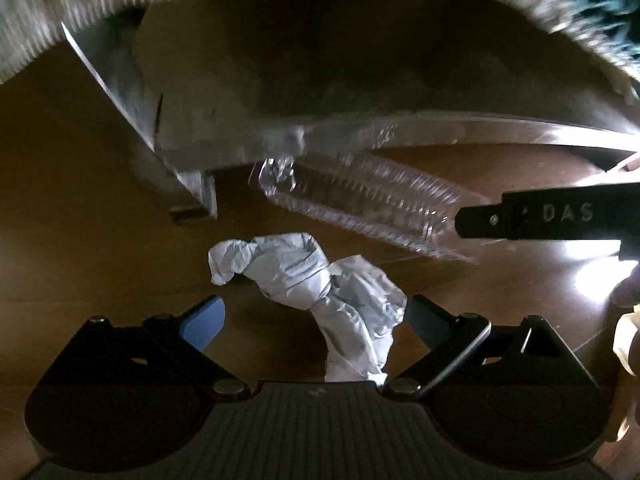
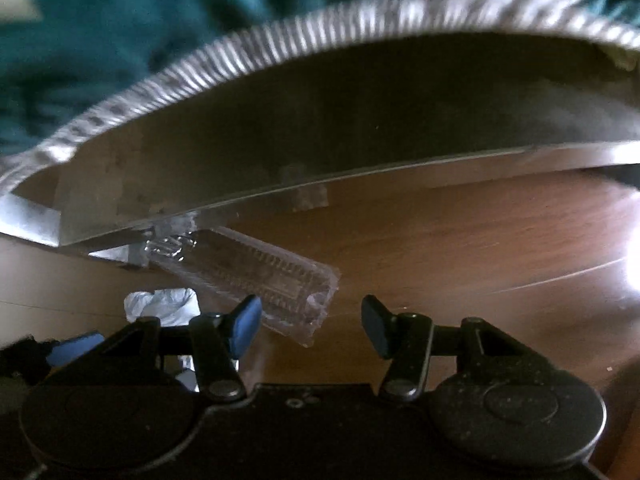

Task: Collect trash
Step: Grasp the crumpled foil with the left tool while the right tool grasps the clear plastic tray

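- Left gripper [image 1: 314, 320], left wrist view: the jaws stand apart, released. The blue-padded finger [image 1: 202, 322] sits at 8 o'clock of the frame centre and the dark finger [image 1: 432, 326] at 4 o'clock.
- Crumpled white wrapper [image 1: 316, 284]: it lies on the brown wooden table [image 1: 100, 240] and reaches in between the two left fingers. Its right edge comes close to the dark finger; whether they touch cannot be told. No pad presses on it.
- Clear ribbed plastic tray [image 1: 368, 204]: it lies on the table at 1 o'clock of the wrapper, well clear of the left fingers. Its upper end runs under the edge of a grey, shiny-edged object [image 1: 280, 92] that spans the top of the view; what that object is cannot be told.
- Right gripper [image 2: 310, 320], right wrist view: the jaws are spread and hold nothing. The near end of the clear tray [image 2: 280, 280] lies just at 1 o'clock of its blue-padded finger [image 2: 244, 326], partly within the gap; the dark finger [image 2: 378, 326] stands apart from it.
- In the left wrist view, a black bar lettered "DAS" [image 1: 560, 216] enters from 3 o'clock and overlaps the tray's near end.
- Blurred teal cloth [image 2: 120, 20] fills the top of the right wrist view, beyond a ribbed pale rim [image 2: 280, 36].
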Tool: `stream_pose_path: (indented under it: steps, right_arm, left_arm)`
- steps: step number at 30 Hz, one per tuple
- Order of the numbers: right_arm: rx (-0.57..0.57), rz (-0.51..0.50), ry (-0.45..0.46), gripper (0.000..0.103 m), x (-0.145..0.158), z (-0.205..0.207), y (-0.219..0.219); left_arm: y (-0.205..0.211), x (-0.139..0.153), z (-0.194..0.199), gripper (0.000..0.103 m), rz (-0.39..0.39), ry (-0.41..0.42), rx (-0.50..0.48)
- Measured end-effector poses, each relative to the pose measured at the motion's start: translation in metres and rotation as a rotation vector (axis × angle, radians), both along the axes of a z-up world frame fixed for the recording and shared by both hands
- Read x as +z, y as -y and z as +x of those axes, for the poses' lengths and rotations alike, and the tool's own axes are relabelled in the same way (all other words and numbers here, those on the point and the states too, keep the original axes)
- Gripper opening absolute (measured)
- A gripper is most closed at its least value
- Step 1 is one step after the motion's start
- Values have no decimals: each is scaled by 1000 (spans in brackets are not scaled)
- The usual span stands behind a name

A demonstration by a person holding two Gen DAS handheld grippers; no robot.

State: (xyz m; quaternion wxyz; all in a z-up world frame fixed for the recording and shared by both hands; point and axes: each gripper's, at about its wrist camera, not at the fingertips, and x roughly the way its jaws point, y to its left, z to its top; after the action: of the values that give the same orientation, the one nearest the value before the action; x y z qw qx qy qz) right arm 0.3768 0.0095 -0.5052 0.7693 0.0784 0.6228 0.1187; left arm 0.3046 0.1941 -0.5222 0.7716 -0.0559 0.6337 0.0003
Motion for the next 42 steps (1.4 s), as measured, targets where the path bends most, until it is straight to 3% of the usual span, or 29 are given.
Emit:
stream_pose_path:
  steps: [7, 9, 11, 13, 16, 19, 21, 27, 42]
  right_arm:
    - [-72, 10, -39, 48, -20, 7, 0]
    - [-69, -5, -39, 44, -23, 8, -2]
    - [-87, -18, -60, 25, -28, 11, -2]
    - [-108, -23, -80, 20, -32, 13, -3]
    - [-114, -26, -74, 14, -32, 14, -2]
    - [-111, -34, -74, 13, -31, 14, -2]
    - [-108, -36, -77, 12, -30, 13, -4]
    - [-98, -81, -97, 12, -21, 8, 2]
    - [9, -172, -105, 11, 40, -16, 30]
  left_arm:
    - [-1, -20, 2, 94, -46, -28, 5]
    - [1, -23, 3, 86, -61, -38, 10]
    - [3, -28, 4, 82, -61, -48, 7]
    - [2, -31, 6, 77, -62, -49, 13]
    - [0, -36, 6, 57, -73, -74, 37]
    - [1, -40, 5, 48, -63, -85, 27]
    - [0, -40, 3, 37, -67, -83, 17]
    - [-3, -36, -2, 26, -67, -87, 34]
    - [5, 14, -25, 19, -73, -80, -65]
